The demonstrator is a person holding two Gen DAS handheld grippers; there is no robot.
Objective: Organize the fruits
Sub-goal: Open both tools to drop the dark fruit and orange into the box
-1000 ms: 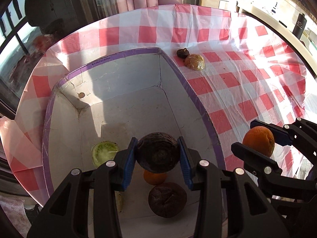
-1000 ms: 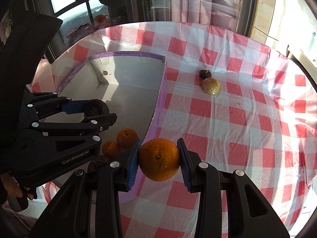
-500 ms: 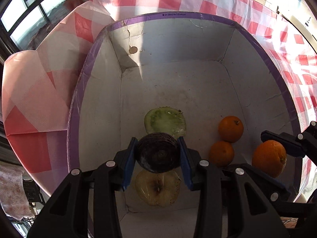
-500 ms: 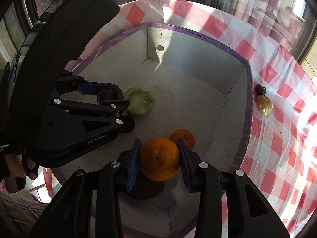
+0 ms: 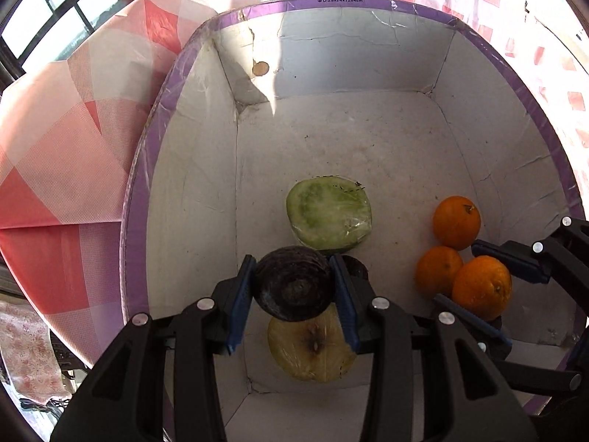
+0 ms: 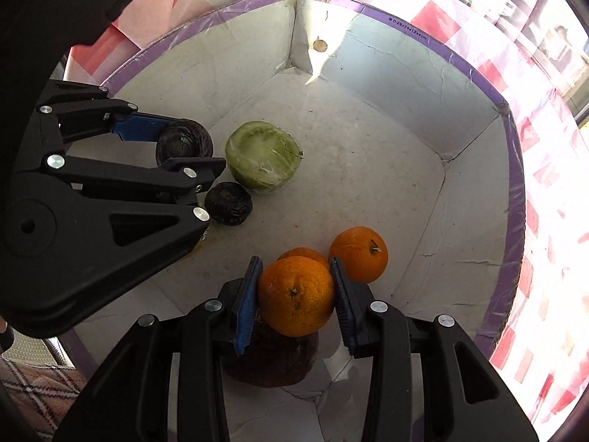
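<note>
You had both grippers down inside the box (image 5: 368,0) at this moment. A second before, they were out over the checked cloth (image 5: 73,184) beside it; half a second before, already over the box but higher. So the carry was done and what remained, by my read, was the drop.

Left gripper (image 5: 294,287) was clenched on the dark fruit (image 5: 292,289), same grip as in the earlier frames, no slip visible. It hung over the yellow half (image 5: 313,350), just short of the green half (image 5: 329,219). Right view shows a second dark fruit (image 6: 228,203) on the floor just beside the left gripper (image 6: 184,147), so you seemed to be grouping dark with dark.

Right gripper (image 6: 296,294) was clenched on the orange (image 6: 296,294). It sat right up against the two oranges already in the box, near one (image 6: 303,252) and far one (image 6: 359,254); touching the near one or only overlapping it, can't tell. A brown lump (image 6: 270,361) lay under the held orange, mostly hidden.

Meaning for the task: both fruits were at their groups, neither released yet. Whether either held fruit rested on the floor, can't tell from these views. Two small pieces seen on the cloth earlier were out of view now, so probably still left to fetch.

Risk, as a guess: letting go of the orange could nudge the near one and set it rolling.
</note>
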